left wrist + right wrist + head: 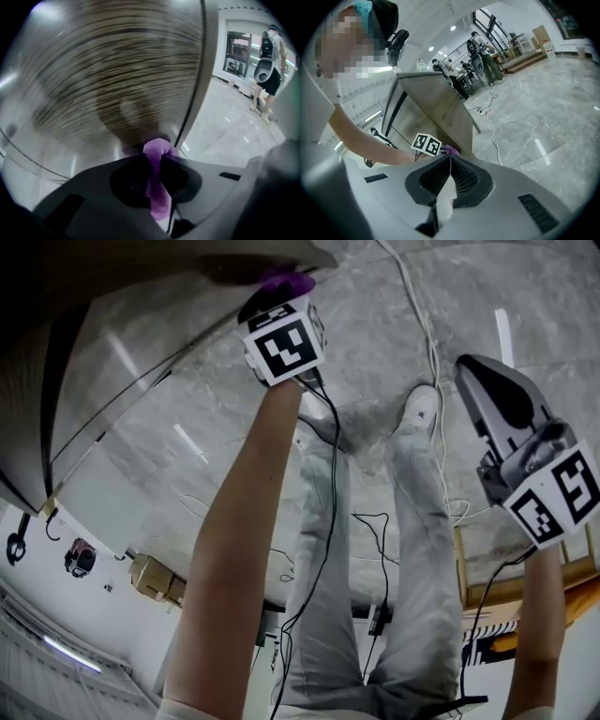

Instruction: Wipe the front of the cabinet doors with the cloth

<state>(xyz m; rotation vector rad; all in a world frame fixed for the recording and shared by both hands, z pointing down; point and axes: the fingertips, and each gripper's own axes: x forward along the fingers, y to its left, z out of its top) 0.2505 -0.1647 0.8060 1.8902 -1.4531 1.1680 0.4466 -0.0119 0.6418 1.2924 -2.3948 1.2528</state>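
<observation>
The cloth [158, 201] is a soft, fuzzy purple fabric with a matt nap, held in the left tongs [158, 159], whose shells are smooth, matt grey plastic. The cabinet door [117, 70] shows brown wood grain in fine streaks under a smooth, half-glossy finish that carries pale reflections low down. The right tongs [450, 158] are the same matt grey plastic, with black pads [465, 177] of a finely ribbed texture. The floor [394, 343] is polished grey stone, veined like marble and glossy enough to mirror the ceiling lights. The person's trousers [412, 540] are light grey cloth, matt and creased.
</observation>
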